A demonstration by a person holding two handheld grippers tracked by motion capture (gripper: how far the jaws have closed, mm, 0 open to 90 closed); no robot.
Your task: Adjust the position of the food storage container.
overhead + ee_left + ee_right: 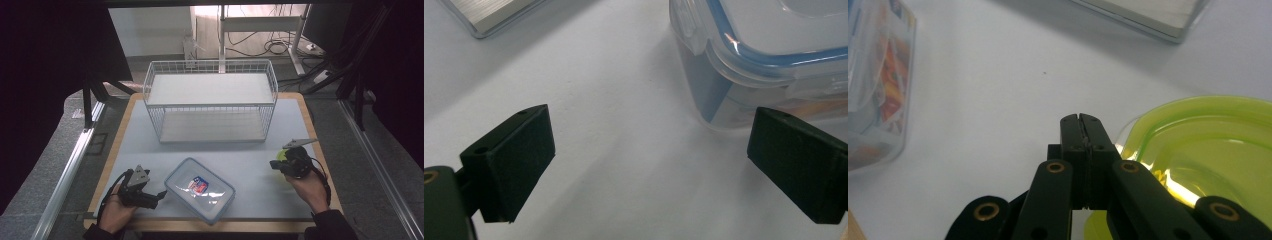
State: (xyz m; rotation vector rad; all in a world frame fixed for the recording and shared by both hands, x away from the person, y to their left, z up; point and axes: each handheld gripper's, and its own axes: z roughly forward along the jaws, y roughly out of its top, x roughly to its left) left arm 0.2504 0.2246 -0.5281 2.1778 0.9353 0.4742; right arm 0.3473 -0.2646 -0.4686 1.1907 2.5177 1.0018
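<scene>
Green-yellow bowl [1208,150] sits near the right edge of the counter [250,155], and my right hand-held gripper [1082,120] is right against its rim. In the right gripper view the two black jaws are pressed together with no gap between them, their tips lying just beside the bowl's translucent lip; I cannot tell whether a sliver of that rim is caught between them or whether they merely touch it. From the high view my right hand-held gripper [287,162] covers most of the bowl [281,156], so only a small patch of green peeks out at its far side.

My left hand-held gripper [150,197] rests near the front left corner of the counter. Its jaws are spread wide in the left gripper view, with bare counter between them and nothing held. One jaw stands close to the clear lidded container [764,55] with the blue seal, but stays apart from its wall.

That container [200,190] lies near the front edge, about midway between my two hands, turned at an angle, with a red and blue packet [198,185] visible inside. A white wire rack [210,100] stands across the back of the counter.
</scene>
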